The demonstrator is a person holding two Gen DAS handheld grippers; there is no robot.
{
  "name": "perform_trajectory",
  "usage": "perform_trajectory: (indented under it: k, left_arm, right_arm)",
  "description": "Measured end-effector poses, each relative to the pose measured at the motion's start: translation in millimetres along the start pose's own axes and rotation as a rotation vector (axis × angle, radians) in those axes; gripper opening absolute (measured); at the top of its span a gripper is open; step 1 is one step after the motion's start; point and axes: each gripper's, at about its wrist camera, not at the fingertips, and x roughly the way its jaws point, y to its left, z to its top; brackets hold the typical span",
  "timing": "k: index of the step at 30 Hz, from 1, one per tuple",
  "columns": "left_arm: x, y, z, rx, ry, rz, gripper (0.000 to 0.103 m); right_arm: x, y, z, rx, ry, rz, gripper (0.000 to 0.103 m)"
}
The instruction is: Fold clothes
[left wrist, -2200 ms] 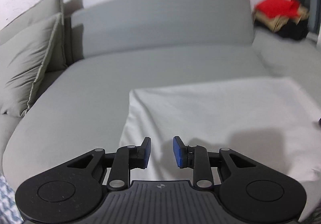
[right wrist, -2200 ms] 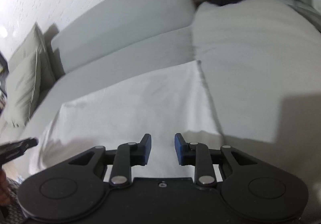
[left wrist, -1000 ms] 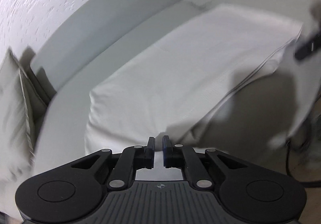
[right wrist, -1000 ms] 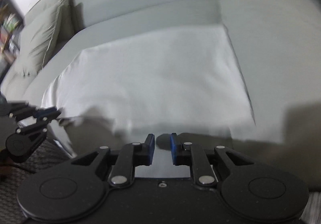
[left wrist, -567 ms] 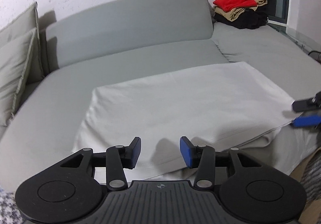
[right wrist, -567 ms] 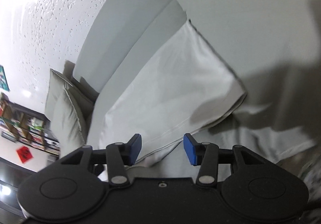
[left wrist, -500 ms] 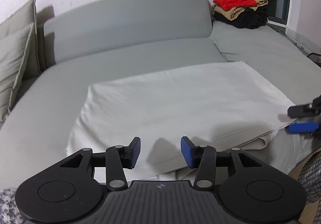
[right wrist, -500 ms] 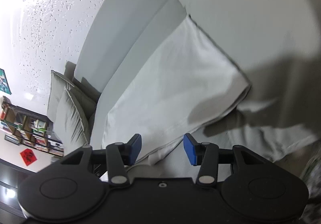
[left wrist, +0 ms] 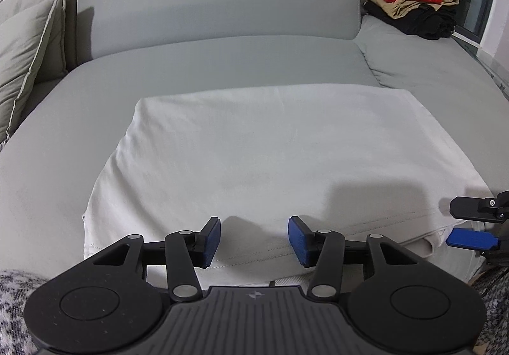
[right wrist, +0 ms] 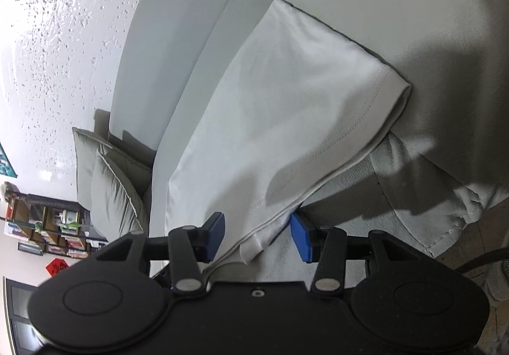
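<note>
A white garment (left wrist: 270,157) lies folded flat on the grey sofa seat (left wrist: 63,119), its hemmed near edge at the sofa's front. My left gripper (left wrist: 254,242) is open and empty just above that near edge, toward the middle. My right gripper (right wrist: 257,238) is open, rolled sideways, at the garment's front right corner, with the hem (right wrist: 321,164) lying between its jaws. In the left wrist view the right gripper (left wrist: 470,224) shows at the far right edge. The garment also shows in the right wrist view (right wrist: 270,106).
A stack of folded clothes, red on top of tan and black (left wrist: 410,1), sits on the sofa's far right. Grey cushions (left wrist: 28,49) lean at the left end. A bookshelf (right wrist: 47,227) and the floor (right wrist: 477,234) show beside the sofa.
Both grippers went from nearly shut on the garment's edge to open. The garment now lies folded on the seat. The left gripper has come closer and the right one has rolled sideways.
</note>
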Motion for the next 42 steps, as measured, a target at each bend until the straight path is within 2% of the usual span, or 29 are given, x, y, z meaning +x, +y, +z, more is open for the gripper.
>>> perform_trajectory:
  k: [7,14,20,22,24,28,33,38,41,42]
  left_arm:
    - [-1.0,3.0,-0.9,-0.015,0.009,-0.005,0.049]
    - [-0.7,16.1,-1.4,-0.081,0.021,-0.026,0.051]
    - [-2.4,12.5,-1.5,-0.061,0.012,-0.012,0.052]
    - [-3.1,16.2,-0.1,-0.071,0.013,-0.021,0.052]
    - [-2.4,23.6,5.2,-0.089,0.019,-0.044,0.052]
    - [-0.4,38.7,21.9,-0.067,0.012,-0.059,0.052]
    - [6.6,60.9,34.7,-0.025,0.023,-0.036,0.052]
    - [10.4,78.6,22.2,0.03,0.082,0.022,0.047]
    - [12.5,86.4,12.3,0.071,0.126,0.069,0.046]
    - [11.9,86.7,9.5,0.097,0.133,0.083,0.046]
  right_arm:
    - [-7.1,-6.5,-2.4,0.03,-0.022,0.007,0.044]
    - [-10.7,-16.6,-9.3,0.079,-0.04,0.025,0.043]
    - [-8.8,-19.0,-1.0,0.094,-0.128,0.02,0.037]
    - [-12.4,-21.2,-1.4,0.112,-0.157,-0.008,0.031]
    - [-15.3,-24.3,-2.5,0.138,-0.184,-0.027,0.028]
    - [-6.8,-33.5,-1.0,0.236,-0.234,0.012,0.029]
    - [7.2,-52.0,8.3,0.356,-0.366,0.08,0.03]
    - [7.8,-66.6,25.6,0.379,-0.456,0.026,0.029]
    - [10.6,-61.0,28.4,0.379,-0.47,-0.024,0.022]
    - [11.4,-56.9,29.4,0.363,-0.475,-0.05,0.01]
